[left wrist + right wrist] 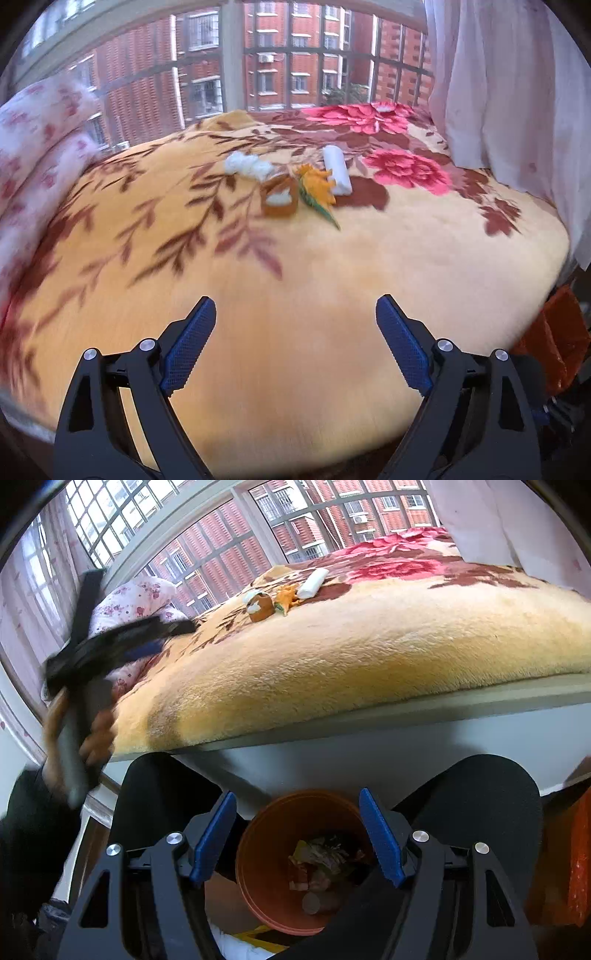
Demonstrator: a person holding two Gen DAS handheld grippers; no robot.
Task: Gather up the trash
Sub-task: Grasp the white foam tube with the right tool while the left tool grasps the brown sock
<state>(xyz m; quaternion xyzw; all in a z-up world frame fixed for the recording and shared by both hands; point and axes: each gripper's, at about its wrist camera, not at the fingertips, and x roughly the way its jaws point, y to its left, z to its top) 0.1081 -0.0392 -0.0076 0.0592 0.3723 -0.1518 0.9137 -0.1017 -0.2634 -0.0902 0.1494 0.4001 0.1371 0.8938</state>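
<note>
A small cluster of trash sits far up the bed (pixel 295 295), on the flowered blanket near the window: a crumpled white tissue (pixel 248 167), a brown cardboard ring (pixel 279 199) with something white tucked in it, an orange and green wrapper (pixel 317 188) and a white roll (pixel 337 170), all lying close together, some touching. The left gripper (pixel 295 347) hangs over the near, bare part of the blanket, well apart from that cluster, its jaws wide apart with nothing between them. Down at the bedside the right gripper (pixel 297 834) hovers above an orange bin (pixel 258 867) that already has scraps in the bottom; its jaws are apart too and hold nothing. By the look of it one piece has gone in and the left hand (pixel 94 738) is heading for another. The next move calls for a long reach across the blanket, then lining the jaws over a single piece, probably the ring or the wrapper nearest, and closing on it alone.
</note>
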